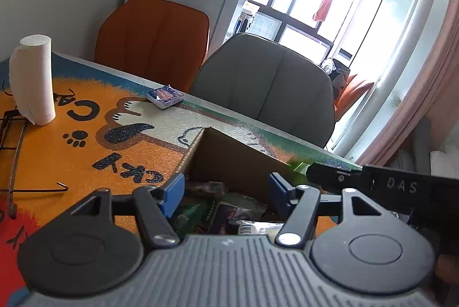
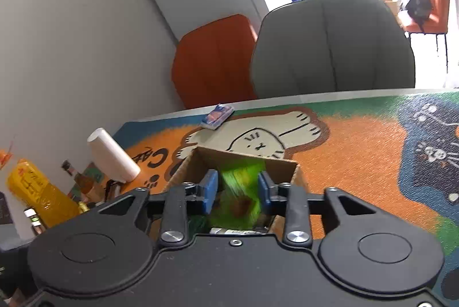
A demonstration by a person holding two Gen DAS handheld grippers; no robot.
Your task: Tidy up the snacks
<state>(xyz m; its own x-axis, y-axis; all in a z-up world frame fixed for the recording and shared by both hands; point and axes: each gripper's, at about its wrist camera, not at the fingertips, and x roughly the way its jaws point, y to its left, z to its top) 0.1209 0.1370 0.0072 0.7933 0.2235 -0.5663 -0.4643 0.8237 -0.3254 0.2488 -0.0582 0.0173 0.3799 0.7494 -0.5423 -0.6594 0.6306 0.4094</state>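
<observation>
My right gripper (image 2: 236,196) hangs released, green packet (image 2: 239,192) blurred between its pads over the cardboard box (image 2: 287,163); left gripper (image 1: 225,193) released; blue packet (image 1: 165,97) lies upper-centre, nearer left.

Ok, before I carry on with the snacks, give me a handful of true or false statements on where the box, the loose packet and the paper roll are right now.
1. The cardboard box already has packets inside. True.
2. The paper roll lies flat on the mat. False: it stands upright.
3. A small blue and pink packet lies on the mat beyond the box, near the far table edge. True.
4. The right gripper is over the box, with a blurred green packet between its fingers. True.
5. Both chairs behind the table are orange. False: one orange chair, one grey chair.
</observation>
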